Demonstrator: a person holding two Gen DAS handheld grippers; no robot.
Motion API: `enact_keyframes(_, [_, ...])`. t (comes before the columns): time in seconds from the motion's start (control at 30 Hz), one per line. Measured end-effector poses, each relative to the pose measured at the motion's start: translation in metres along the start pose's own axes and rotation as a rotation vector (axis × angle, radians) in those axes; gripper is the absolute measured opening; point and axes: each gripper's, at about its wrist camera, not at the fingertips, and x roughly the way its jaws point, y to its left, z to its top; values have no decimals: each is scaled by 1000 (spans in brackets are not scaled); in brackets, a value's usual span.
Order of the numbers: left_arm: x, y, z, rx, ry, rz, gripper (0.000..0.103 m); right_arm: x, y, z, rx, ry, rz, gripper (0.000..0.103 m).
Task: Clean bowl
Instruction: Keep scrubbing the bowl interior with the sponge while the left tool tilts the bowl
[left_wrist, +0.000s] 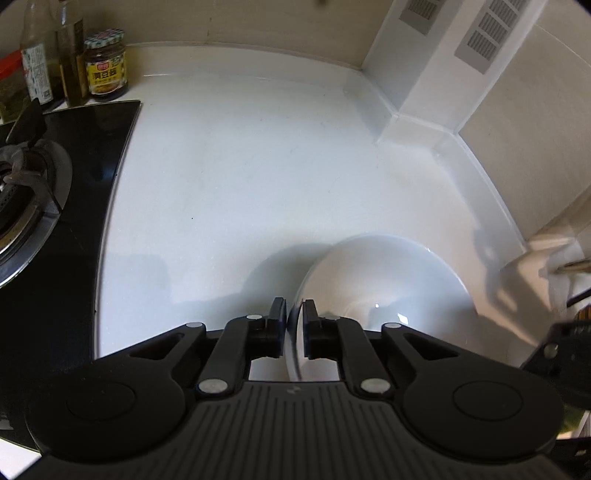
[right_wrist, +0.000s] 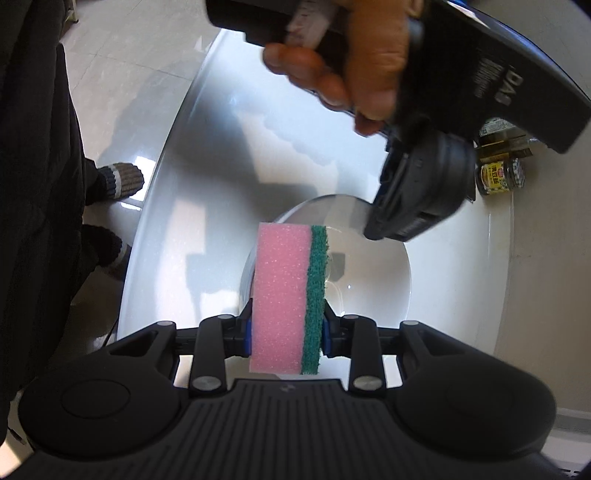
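Nearest, my left gripper (left_wrist: 294, 314) pinches the bowl (left_wrist: 384, 291) rim on the counter (left_wrist: 240, 177); my right gripper (right_wrist: 286, 334) clamps the sponge (right_wrist: 284, 295) (dry-looking). Scrubbing pending: lower sponge inside.

Glossy bowl (left_wrist: 388, 280), porous sponge (right_wrist: 280, 295)

White on white, with one bright sponge

Your bowl (left_wrist: 388, 280) and counter (left_wrist: 240, 177) are white; your sponge (right_wrist: 284, 295) is pink with a green scrub layer; the hob (left_wrist: 74, 184) is black.
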Motion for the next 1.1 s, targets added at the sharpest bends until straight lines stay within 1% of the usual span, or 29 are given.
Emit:
enact_keyframes(0.03, [-7,2,-7,-19,-9,2,10,1,0,0,-1,3,-2,28])
enact_keyframes(0.1, [-18,7,-19,-50,-21,1,13,2,0,-1,3,1,-1,28])
enact_keyframes(0.2, [-24,11,-32,-85,-17,-23,13,4,0,-1,5,-2,3,28])
enact_keyframes(0.3, [-16,7,-30,-69,-5,-6,12,4,3,2,-15,-3,3,28])
enact_keyframes(0.47, [-5,-1,-13,16,8,12,6,3,6,5,-56,-16,2,28])
enact_keyframes(0.53, [3,-4,0,41,14,10,9,4,6,4,-67,-13,3,28])
enact_keyframes(0.6, [6,-7,5,42,18,16,11,5,5,3,-72,-12,2,28])
enact_keyframes(0.67, [-2,-10,0,20,6,24,10,6,4,2,-77,-13,5,28])
enact_keyframes(0.77, [-22,-10,-20,-15,-4,14,11,7,4,2,-72,-17,7,28])
enact_keyframes(0.87, [-27,-12,-33,-24,11,14,12,8,4,3,-72,-18,7,28])
enact_keyframes(0.93, [-24,-12,-34,-21,15,15,14,8,5,4,-73,-19,7,28])
enact_keyframes(0.97, [-21,-13,-32,-19,22,19,14,9,5,4,-75,-19,7,28])
enact_keyframes(1.1, [-10,-15,-19,35,30,28,8,9,6,6,-85,-17,8,28])
